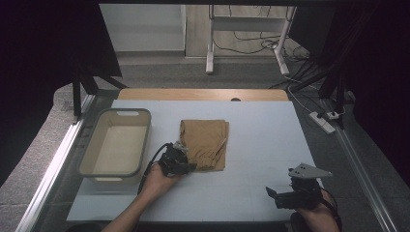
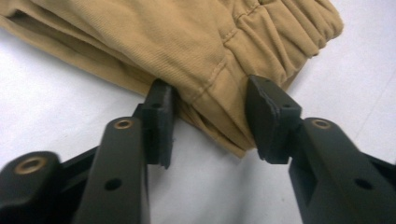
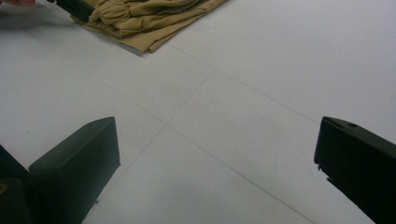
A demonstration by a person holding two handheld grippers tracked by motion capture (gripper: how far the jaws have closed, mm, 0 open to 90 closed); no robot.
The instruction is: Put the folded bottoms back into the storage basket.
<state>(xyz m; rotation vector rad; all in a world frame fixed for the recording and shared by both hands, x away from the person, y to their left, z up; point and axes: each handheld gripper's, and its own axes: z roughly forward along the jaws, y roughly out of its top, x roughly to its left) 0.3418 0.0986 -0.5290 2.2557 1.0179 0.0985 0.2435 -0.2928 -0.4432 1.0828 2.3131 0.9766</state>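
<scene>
A folded tan garment (image 1: pixel 204 141) with an elastic waistband lies in the middle of the white table top (image 1: pixel 263 140). My left gripper (image 1: pixel 189 166) is at the garment's near left corner. In the left gripper view the tan garment (image 2: pixel 196 42) has its folded edge between the two black jaws, and the left gripper (image 2: pixel 212 123) stands open around it. My right gripper (image 1: pixel 271 195) rests near the table's front right, well apart from the cloth. It is wide open (image 3: pixel 217 149) over bare table, with the garment (image 3: pixel 149 18) far off at the upper left.
A beige plastic basin (image 1: pixel 124 113) stands on the table's left side, with nothing in it that I can see. A wooden strip (image 1: pixel 203 94) runs along the far edge. On the floor beyond are cables and a desk frame (image 1: pixel 246 29).
</scene>
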